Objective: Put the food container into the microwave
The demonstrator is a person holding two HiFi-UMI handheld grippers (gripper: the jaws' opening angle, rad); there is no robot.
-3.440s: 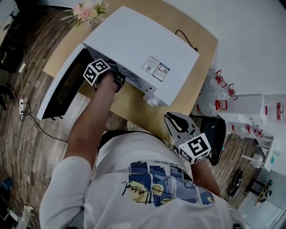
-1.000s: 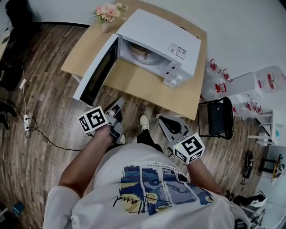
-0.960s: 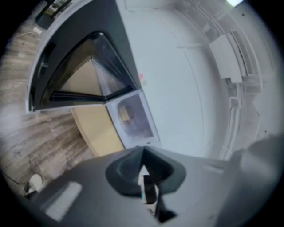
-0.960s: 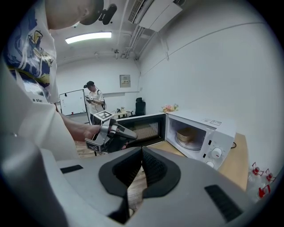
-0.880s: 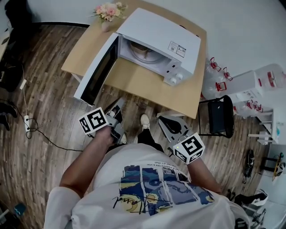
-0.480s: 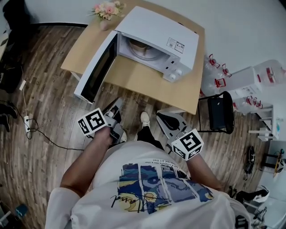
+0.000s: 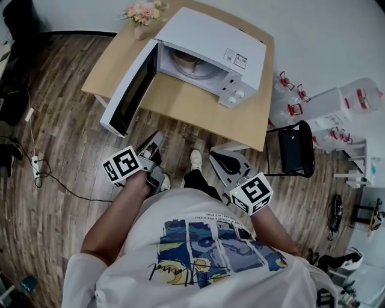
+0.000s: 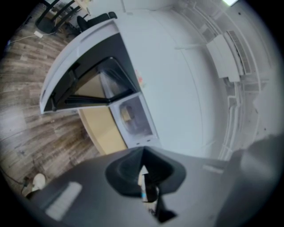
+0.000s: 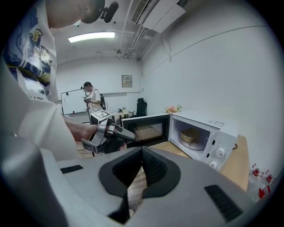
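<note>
The white microwave (image 7: pixel 210 36) stands on a wooden table (image 7: pixel 192 111) with its door (image 7: pixel 129 90) swung wide open. A tan food container (image 7: pixel 187 60) sits inside on the turntable, and it also shows in the right gripper view as the container (image 9: pixel 191 134) and in the left gripper view, small and blurred (image 8: pixel 127 115). Both grippers hang over the floor in front of the table, well short of the microwave. My left gripper (image 7: pixel 157 138) is shut and empty. My right gripper (image 7: pixel 216 157) is shut too, its jaws meeting with nothing between them.
A flower vase (image 7: pixel 139 13) stands at the table's far left corner. A black chair (image 7: pixel 295 153) and water bottles (image 7: pixel 289 102) sit to the right of the table. A cable (image 7: pixel 36 168) runs over the wood floor at left. Another person (image 9: pixel 92 99) stands far back.
Earlier my left gripper reached into the microwave; it has since drawn back, empty, over the floor. In the last second both grippers barely moved and the container stayed inside.
</note>
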